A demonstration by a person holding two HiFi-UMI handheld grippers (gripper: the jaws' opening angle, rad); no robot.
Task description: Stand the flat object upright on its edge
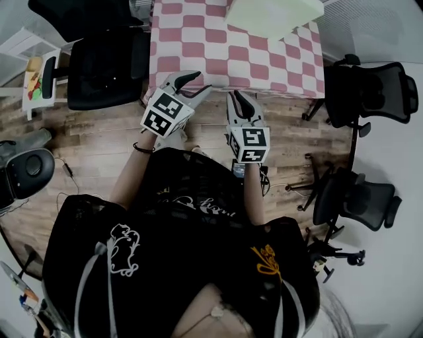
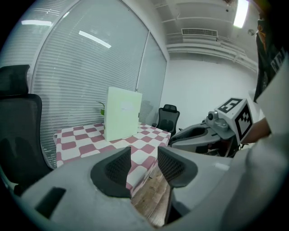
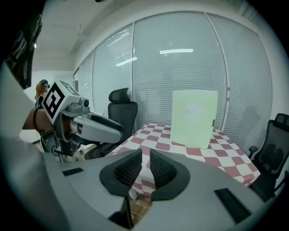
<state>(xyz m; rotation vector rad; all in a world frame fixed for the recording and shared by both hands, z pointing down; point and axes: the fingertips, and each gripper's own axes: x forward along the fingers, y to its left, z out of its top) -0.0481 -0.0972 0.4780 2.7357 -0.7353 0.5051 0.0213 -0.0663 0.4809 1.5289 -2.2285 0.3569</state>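
Note:
The flat object [image 1: 274,14] is a pale green board that stands upright on its edge at the far side of the pink-and-white checked table [image 1: 218,53]. The left gripper view shows the board [image 2: 122,113] upright too, and so does the right gripper view, where the board [image 3: 193,118] faces me. Both grippers hang off the table's near edge, above the wooden floor. My left gripper [image 1: 192,82] is open, with nothing between its pads [image 2: 118,168]. My right gripper [image 1: 239,99] has its jaws drawn close with a thin gap and nothing between the pads [image 3: 128,170].
A black office chair [image 1: 106,66] stands left of the table, and two more chairs [image 1: 373,92] [image 1: 353,198] stand to the right. A small white shelf [image 1: 36,76] with colourful items is at far left. Window blinds run behind the table.

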